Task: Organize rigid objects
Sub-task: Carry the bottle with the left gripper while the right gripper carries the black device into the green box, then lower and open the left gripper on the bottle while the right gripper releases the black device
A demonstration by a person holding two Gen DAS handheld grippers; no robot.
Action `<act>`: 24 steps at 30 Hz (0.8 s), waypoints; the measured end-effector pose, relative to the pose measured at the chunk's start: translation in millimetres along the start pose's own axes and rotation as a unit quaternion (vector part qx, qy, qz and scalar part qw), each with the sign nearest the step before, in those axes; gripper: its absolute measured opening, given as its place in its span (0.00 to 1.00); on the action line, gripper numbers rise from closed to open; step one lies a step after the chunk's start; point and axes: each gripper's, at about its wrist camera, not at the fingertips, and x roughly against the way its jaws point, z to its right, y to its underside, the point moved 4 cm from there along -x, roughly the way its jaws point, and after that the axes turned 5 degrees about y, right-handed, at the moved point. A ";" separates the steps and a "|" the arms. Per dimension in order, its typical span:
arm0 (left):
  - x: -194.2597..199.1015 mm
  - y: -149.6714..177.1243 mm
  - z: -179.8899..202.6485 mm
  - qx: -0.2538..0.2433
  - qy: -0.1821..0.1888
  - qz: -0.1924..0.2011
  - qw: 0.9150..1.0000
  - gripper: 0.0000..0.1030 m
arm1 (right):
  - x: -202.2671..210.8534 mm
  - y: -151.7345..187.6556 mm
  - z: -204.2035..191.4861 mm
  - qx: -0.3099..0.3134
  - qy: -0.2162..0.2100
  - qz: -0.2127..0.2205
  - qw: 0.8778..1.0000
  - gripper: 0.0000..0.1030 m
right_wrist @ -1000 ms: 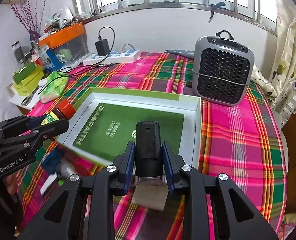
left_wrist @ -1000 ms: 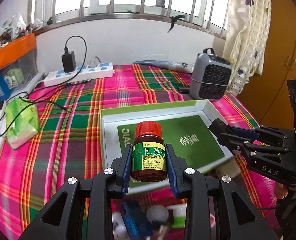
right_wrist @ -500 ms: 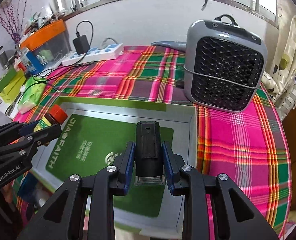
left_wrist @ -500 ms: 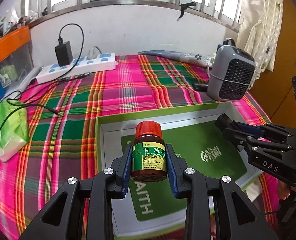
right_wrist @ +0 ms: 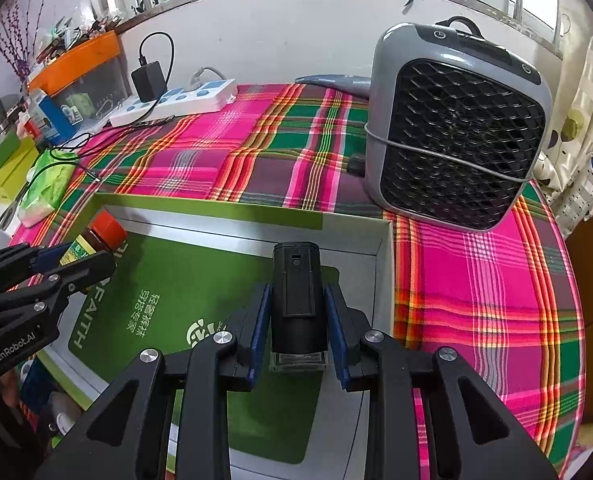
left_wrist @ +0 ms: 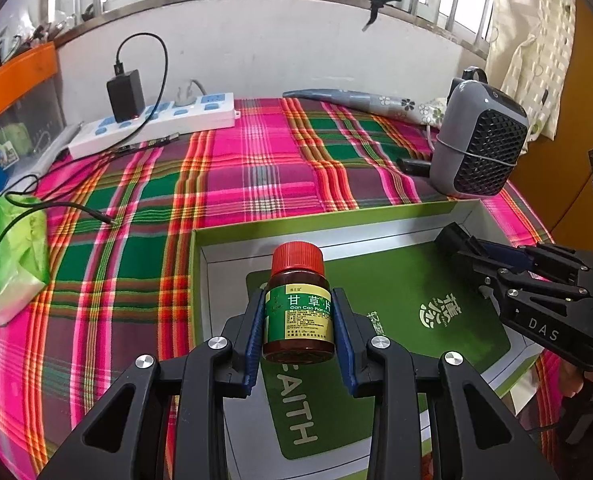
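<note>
A brown glass medicine bottle with a red cap (left_wrist: 298,308) is sitting pinched upright in the left tool (left_wrist: 299,330), over a shallow green-rimmed white box (left_wrist: 232,236). The right tool (right_wrist: 298,326) is gripping a black rectangular device (right_wrist: 297,300) above that box's far right corner.

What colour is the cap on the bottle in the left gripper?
Red, on the brown medicine bottle in the left gripper; clearest in the left wrist view.

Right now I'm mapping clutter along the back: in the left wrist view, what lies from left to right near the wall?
Orange-lidded bin → black charger → white power strip → floral folded umbrella → grey fan heater.
</note>
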 end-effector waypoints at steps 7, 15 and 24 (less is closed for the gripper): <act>-4.4 -0.8 -1.5 0.000 -0.001 -0.005 1.000 0.30 | -4.3 -1.2 -3.9 0.007 0.003 -0.001 1.000 0.28; -9.9 0.4 -4.6 0.005 -0.008 -0.014 1.000 0.30 | -6.5 -2.2 -4.6 0.007 0.001 -0.001 1.000 0.28; -10.8 1.1 -4.0 0.005 -0.008 -0.018 1.000 0.30 | -6.3 -1.8 -4.4 0.006 0.000 -0.001 1.000 0.28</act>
